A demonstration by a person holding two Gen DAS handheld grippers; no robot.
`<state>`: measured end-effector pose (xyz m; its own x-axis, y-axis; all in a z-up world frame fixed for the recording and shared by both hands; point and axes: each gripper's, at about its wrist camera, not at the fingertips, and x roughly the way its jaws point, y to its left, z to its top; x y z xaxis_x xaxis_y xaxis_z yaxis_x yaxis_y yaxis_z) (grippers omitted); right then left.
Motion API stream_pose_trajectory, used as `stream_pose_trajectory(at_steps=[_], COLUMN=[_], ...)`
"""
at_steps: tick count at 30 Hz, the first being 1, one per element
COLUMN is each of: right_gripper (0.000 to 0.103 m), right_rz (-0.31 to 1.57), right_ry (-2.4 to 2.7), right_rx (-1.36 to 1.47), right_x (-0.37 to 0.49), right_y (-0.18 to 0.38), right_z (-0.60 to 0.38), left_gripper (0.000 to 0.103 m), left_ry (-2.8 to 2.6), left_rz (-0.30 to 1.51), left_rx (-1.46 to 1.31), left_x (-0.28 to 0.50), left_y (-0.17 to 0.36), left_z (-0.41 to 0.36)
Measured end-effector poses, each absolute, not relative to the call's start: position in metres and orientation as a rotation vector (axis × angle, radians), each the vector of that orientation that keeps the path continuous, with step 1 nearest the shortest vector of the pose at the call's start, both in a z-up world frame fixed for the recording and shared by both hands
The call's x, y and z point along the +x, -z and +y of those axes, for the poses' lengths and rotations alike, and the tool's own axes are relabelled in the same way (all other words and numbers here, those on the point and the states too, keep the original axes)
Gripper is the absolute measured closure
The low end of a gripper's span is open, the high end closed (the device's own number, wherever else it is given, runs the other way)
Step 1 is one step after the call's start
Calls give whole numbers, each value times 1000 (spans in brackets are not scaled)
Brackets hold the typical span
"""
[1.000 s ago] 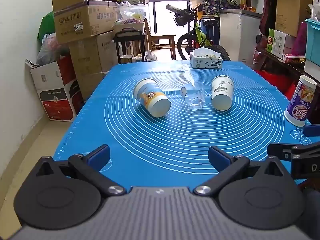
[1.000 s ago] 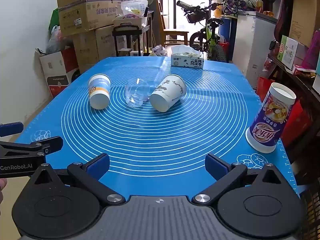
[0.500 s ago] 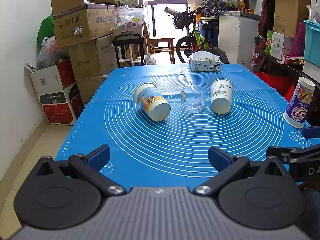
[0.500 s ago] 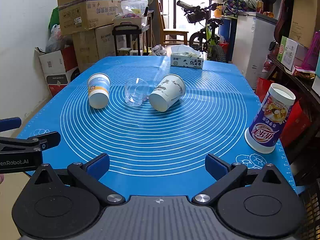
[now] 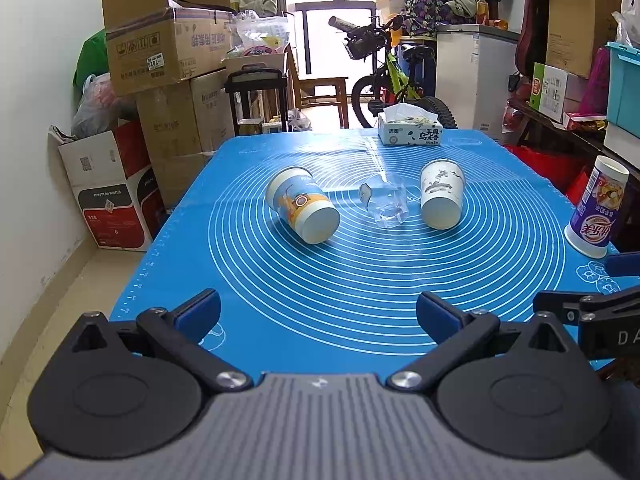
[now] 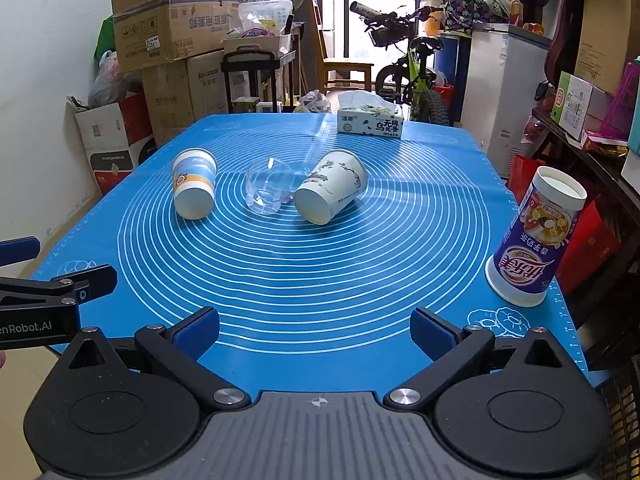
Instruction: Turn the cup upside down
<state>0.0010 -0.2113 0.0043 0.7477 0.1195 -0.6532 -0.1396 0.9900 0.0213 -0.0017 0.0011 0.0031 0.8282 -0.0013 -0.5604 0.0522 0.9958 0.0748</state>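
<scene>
Three cups lie on their sides mid-mat: a blue-and-orange paper cup (image 5: 302, 210) (image 6: 194, 184) at left, a clear plastic cup (image 5: 384, 205) (image 6: 269, 190) in the middle, and a white paper cup with ink drawings (image 5: 441, 193) (image 6: 330, 192) at right. A purple milk-tea cup (image 5: 599, 213) (image 6: 534, 238) stands upside down at the mat's right edge. My left gripper (image 5: 318, 312) is open and empty over the near edge. My right gripper (image 6: 316, 330) is open and empty beside it, well short of the cups.
A blue silicone mat (image 5: 360, 280) (image 6: 320, 264) covers the table. A tissue box (image 5: 410, 132) (image 6: 370, 122) sits at the far edge. Cardboard boxes (image 5: 168, 80) stack at left, a bicycle (image 5: 384, 76) and a fridge behind, shelves at right.
Both grippers have drawn back and risen slightly, so the cups look a little farther off. Nothing on the mat has moved. Both stay open.
</scene>
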Motion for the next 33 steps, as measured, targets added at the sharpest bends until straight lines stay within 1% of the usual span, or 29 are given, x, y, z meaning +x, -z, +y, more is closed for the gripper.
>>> stream_pose_trajectory(at_steps=[33], right_gripper=[0], right_rz=[720], right_ry=[-134], right_rx=[-28], right_x=[3], right_y=[0], right_z=[-214], left_gripper=[1], left_ry=[15], left_rz=[592], left_rx=[95], left_x=[-1], left_y=[-3], left_z=[2])
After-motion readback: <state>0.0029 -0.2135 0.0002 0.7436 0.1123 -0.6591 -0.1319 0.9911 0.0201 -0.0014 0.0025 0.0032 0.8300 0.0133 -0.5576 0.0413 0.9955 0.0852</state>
